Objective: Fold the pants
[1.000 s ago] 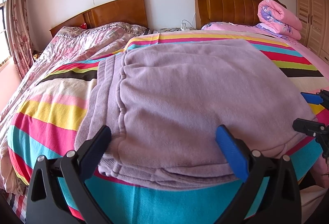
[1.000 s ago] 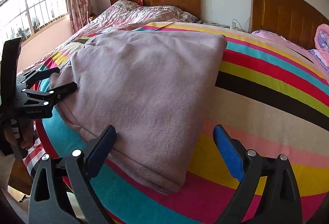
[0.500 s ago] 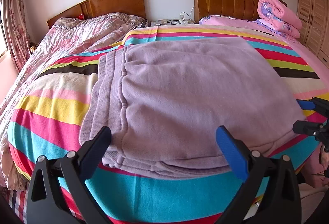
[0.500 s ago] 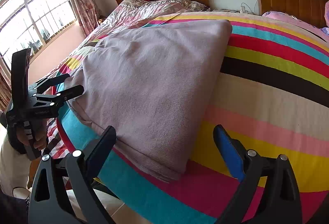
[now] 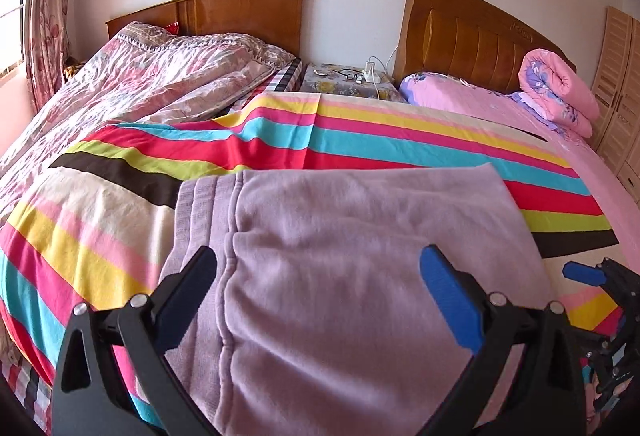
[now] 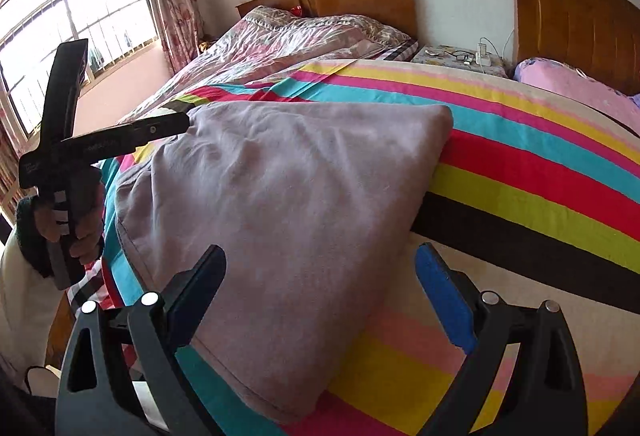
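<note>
Pants [image 5: 360, 276] lie folded into a thick lilac rectangle, center-low in frame on the striped blanket [image 5: 360, 140]; folding looks about done, so next is probably one last fold or a tidy. Left gripper [image 5: 316, 288] and right gripper [image 6: 320, 276] both gape wide, holding nothing, hovering over the near edge.

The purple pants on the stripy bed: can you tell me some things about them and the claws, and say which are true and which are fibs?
1. The purple pants lie folded on the striped blanket. True.
2. The left claw is pinching the pants. False: it is open and holds nothing.
3. The right claw is open. True.
4. The rolled pink quilt sits on top of the pants. False: it rests far off by the wooden headboard.
5. A pair of glasses lies on the small stand between the beds. True.
</note>
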Demonstrator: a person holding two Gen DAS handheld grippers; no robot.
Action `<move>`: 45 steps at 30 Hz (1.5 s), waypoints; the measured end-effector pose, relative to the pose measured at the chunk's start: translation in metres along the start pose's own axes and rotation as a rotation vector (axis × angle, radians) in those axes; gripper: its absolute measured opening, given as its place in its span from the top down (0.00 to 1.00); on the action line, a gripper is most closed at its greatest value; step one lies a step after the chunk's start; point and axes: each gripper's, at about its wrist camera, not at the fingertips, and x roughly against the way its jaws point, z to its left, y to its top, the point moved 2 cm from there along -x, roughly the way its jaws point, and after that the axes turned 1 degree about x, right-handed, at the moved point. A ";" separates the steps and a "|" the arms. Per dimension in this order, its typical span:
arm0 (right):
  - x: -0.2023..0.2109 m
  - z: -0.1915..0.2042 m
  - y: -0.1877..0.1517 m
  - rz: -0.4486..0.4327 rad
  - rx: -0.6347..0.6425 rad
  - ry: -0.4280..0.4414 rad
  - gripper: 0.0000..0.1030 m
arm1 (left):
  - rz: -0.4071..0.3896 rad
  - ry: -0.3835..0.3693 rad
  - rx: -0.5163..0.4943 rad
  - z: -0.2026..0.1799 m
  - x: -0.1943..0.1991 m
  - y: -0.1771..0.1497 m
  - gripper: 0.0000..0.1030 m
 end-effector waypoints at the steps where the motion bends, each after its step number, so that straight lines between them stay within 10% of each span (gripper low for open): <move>1: -0.002 0.009 -0.003 0.003 0.032 -0.014 0.11 | 0.010 0.025 -0.006 0.004 0.001 -0.009 0.01; 9: 0.013 0.067 0.005 -0.089 0.171 0.070 0.11 | -0.018 -0.020 0.272 0.101 0.058 -0.051 0.01; 15: -0.020 0.158 -0.006 -0.010 0.458 0.171 0.17 | -0.025 -0.244 0.531 0.148 0.072 -0.077 0.13; 18: -0.033 0.193 -0.004 -0.015 0.567 0.153 0.19 | -0.001 -0.262 0.512 0.147 0.073 -0.080 0.51; 24: -0.059 0.212 0.021 0.000 0.445 0.261 0.37 | 0.016 -0.289 0.519 0.149 0.075 -0.086 0.51; 36: -0.081 0.213 0.027 0.003 0.488 0.176 0.84 | 0.055 -0.291 0.513 0.151 0.067 -0.098 0.50; 45: -0.047 0.213 0.055 -0.073 0.452 0.234 0.86 | 0.130 -0.200 0.411 0.134 0.038 -0.087 0.49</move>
